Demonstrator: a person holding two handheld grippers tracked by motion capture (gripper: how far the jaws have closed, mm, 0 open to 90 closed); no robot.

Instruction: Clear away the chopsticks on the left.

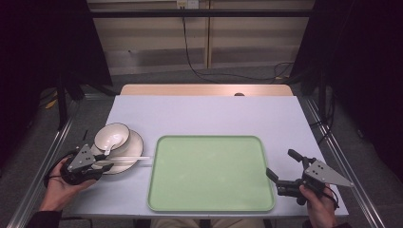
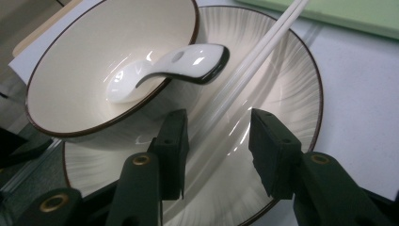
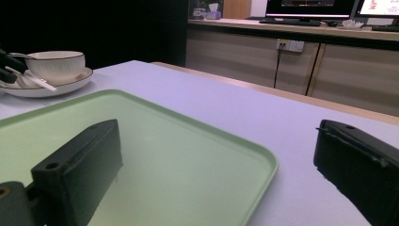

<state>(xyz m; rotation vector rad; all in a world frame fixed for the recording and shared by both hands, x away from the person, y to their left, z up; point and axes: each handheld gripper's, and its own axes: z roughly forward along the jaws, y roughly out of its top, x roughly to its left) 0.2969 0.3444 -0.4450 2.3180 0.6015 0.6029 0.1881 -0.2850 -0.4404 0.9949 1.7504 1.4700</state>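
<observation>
Left claw point(image 2: 217, 141): half spread over the plate, jaws either side of the white chopsticks point(image 2: 263, 56); no pad seen pressing them.
Chopsticks: lying across the plate point(image 2: 301, 89), running toward 1 o'clock in the left gripper view, their far ends reaching the tray's edge.
Bowl point(image 2: 84, 61): sits on the plate at 10 o'clock of the claw, a white spoon point(image 2: 164, 70) resting in it.
Right claw point(image 1: 280, 167): spread wide, holding nothing, at the green tray's point(image 1: 209, 175) right edge at 3 o'clock.
Tabletop point(image 1: 204, 114): pale, carrying tray and plate.

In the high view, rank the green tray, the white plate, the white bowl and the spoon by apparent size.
1. Pale green rectangular tray, largest by far.
2. White dark-rimmed ceramic plate.
3. White dark-rimmed ceramic bowl, standing on the plate.
4. White ceramic spoon, resting in the bowl, smallest.
</observation>
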